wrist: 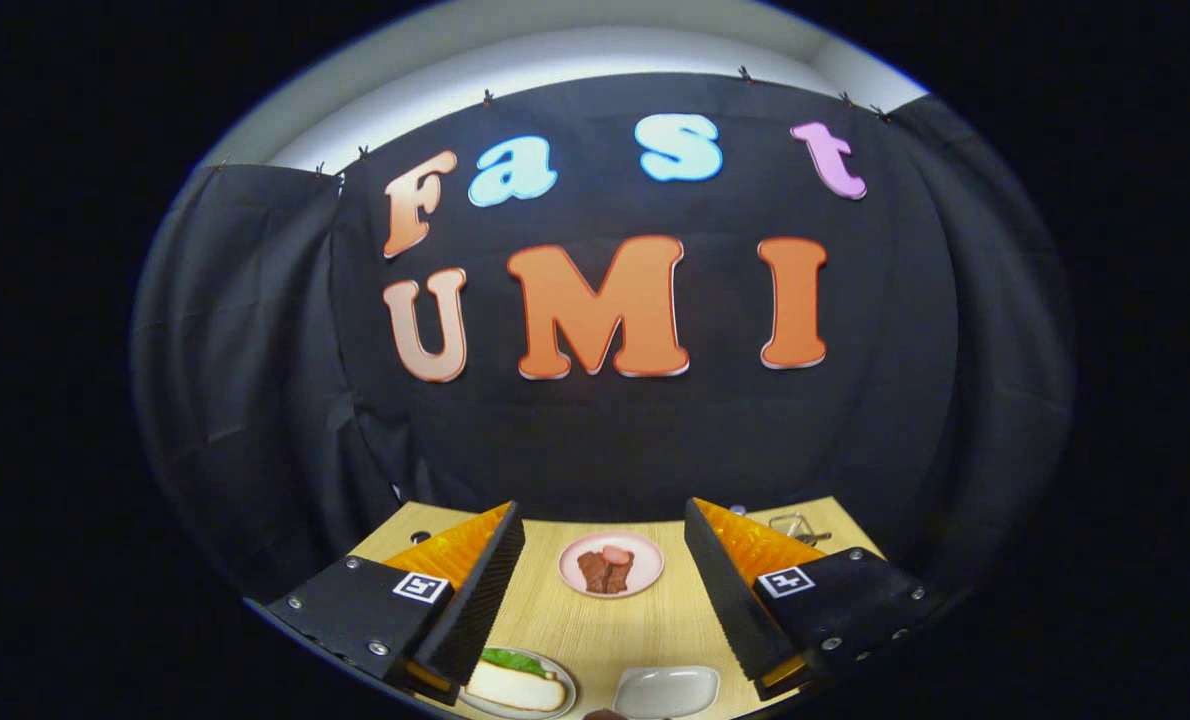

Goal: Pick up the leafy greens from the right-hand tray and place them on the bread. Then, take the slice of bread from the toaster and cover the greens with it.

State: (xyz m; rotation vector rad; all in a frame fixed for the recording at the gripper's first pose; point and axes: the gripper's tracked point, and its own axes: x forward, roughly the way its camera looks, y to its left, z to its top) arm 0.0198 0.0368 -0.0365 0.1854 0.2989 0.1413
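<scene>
My gripper (603,535) is open, held well above the wooden table (595,625), with nothing between its fingers. Below the left finger (475,590) lies a slice of bread (515,688) on a plate (562,700), with leafy greens (515,660) showing at its far edge. An empty grey tray (667,690) sits on the table below the gap between the fingers, toward the right one.
A pink plate (611,563) with brown meat pieces and a pink slice lies between and beyond the fingers. A small metal wire object (797,526) rests near the table's far right corner. The booth's black cloth wall stands right behind the table.
</scene>
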